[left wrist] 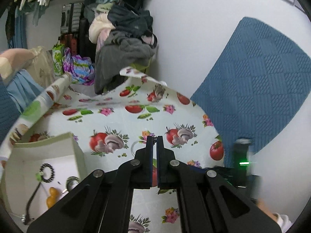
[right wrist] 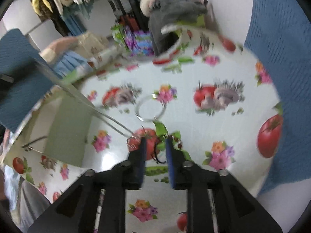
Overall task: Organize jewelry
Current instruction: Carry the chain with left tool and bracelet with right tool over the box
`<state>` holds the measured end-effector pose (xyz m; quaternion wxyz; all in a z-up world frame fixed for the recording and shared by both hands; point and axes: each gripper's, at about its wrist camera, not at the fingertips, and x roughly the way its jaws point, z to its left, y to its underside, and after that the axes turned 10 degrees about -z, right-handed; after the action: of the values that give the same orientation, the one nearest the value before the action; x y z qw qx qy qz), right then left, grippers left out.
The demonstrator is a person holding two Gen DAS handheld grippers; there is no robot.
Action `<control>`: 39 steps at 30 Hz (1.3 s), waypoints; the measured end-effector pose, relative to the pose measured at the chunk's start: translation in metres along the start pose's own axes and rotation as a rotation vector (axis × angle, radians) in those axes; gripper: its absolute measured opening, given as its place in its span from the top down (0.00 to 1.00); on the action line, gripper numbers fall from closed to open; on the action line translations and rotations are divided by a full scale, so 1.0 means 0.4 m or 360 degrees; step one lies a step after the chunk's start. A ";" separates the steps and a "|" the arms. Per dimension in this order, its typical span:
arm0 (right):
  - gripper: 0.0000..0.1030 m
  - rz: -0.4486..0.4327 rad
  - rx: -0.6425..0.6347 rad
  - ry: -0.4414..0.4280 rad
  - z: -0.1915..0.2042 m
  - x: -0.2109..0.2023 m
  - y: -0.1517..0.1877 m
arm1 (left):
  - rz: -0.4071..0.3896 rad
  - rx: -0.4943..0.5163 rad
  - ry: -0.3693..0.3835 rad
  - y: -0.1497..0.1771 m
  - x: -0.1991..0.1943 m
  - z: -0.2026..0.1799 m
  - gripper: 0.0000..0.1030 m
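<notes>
2 grippers are over my tablecloth [left wrist: 120,120], the one printed with tomatoes, mushrooms and flowers. Starting at my far left in the left wrist view, I see the white box [left wrist: 44,151] sitting open on the cloth, and inside it a black beaded bracelet [left wrist: 47,172], a dark cord necklace [left wrist: 34,198], some orange beads [left wrist: 52,196] and a dark ring-shaped piece [left wrist: 72,181]. Moving right, a thin silver ring [left wrist: 136,147] lies on the cloth just beside the left gripper [left wrist: 155,138], partly hidden behind it. That gripper's jaws are drawn nearly together, and a small bit of chain [left wrist: 155,140] sits pinched at their tips; I cannot tell more of what piece it belongs to. Further right a blue textured mat [left wrist: 258,81] lies against the white wall.

From the right wrist view, which is blurred, the same box [right wrist: 66,120] is at my left, the silver ring [right wrist: 150,107] lies on the cloth ahead, and the right gripper [right wrist: 155,142] has its jaws parted at a narrow-to-middling gap. Small jewelry lies at its tips: a silvery chain piece [right wrist: 132,140] by the left finger, a dark hook-like piece [right wrist: 158,155] between the fingers, and a small dangling bit [right wrist: 178,142] by the right finger. I see nothing clamped there.
</notes>
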<state>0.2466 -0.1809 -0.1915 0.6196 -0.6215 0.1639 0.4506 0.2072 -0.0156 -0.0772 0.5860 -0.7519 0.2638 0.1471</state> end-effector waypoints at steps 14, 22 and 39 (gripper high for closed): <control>0.92 0.0235 -0.0204 0.0252 0.000 0.183 0.047 | 0.0037 -0.0010 -0.0096 0.014 -0.044 0.063 0.98; 0.95 0.0193 -0.0247 0.0212 0.048 0.130 0.015 | 0.0056 -0.0066 -0.0142 -0.008 -0.065 0.100 0.98; 0.95 -0.0222 -0.0341 -0.0155 0.370 -0.137 -0.323 | -0.0091 -0.0111 -0.0292 -0.203 -0.228 0.219 0.98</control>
<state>0.2628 -0.0415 -0.0438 0.5866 -0.6714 0.0410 0.4510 0.1865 0.1029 0.0126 0.5851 -0.7625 0.1822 0.2076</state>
